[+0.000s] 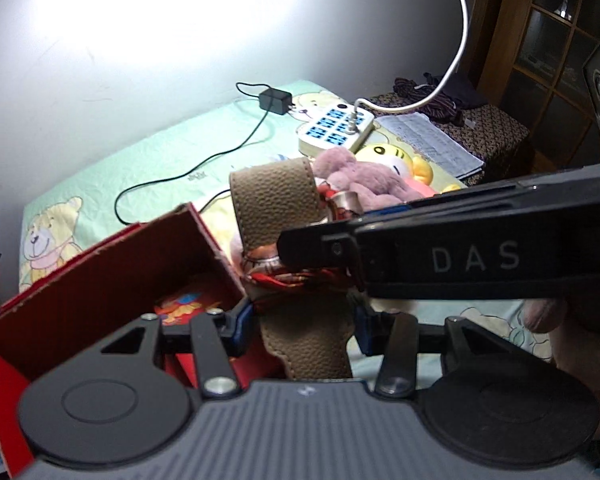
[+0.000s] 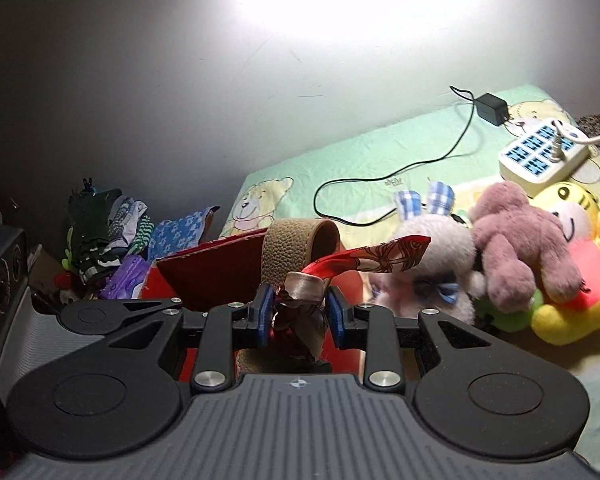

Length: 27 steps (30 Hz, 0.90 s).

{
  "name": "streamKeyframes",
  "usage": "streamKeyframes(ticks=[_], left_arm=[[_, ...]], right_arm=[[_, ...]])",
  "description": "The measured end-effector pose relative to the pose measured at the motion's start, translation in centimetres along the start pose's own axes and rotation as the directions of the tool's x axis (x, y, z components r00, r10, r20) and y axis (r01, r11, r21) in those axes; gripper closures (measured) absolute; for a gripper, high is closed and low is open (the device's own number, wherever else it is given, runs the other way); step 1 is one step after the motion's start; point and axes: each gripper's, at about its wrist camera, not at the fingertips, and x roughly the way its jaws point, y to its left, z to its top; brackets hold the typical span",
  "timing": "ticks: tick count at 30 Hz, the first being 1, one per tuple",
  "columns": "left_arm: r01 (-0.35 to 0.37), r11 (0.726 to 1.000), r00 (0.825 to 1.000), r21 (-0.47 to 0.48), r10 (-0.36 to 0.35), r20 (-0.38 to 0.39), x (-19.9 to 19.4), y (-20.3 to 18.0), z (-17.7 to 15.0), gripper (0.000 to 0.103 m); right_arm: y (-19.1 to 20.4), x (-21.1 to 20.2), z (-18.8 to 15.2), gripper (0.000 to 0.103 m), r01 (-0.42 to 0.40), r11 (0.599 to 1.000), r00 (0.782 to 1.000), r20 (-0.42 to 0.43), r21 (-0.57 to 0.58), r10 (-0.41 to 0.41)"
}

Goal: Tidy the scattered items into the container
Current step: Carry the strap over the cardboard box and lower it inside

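Both tools [image 1: 304, 324] [image 2: 298, 318] around strap [image 1: 276, 204]

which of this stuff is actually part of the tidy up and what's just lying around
Part of the job:
- red box
- tan strap with red scarf, held by both grippers: left, right
- plush toys, probably next

Just lying about:
- power strip
- black charger
- papers
- pile of clothes
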Motion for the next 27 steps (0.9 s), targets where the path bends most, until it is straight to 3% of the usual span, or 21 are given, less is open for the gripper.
streamKeyframes(ticks=[12,18,27], left_arm=[[-0.072,0.992,0.997,-0.101,0.073,0.001,-2.0,8.6,-1.2,0.055],[-0.086,0.982,0.994,-0.170,0.073,-0.083,0.1,12.5,-2.8,0.055],[-0.093,0.958,0.972,-0.272,0.028,-0.234,4.5,15.5,-5.7,0.055]], right_arm=[[6.8,6.1,1.8,0.072,-0.069,0.989,0.997,-0.035,-0.128,0.066],[8.3,10.7,1.3,0.072,-0.085,0.985,0.989,-0.130,-0.152,0.066],[8.4,16.3,-0.1,0.072,-0.117,0.982,0.953,-0.297,-0.151,0.068]])
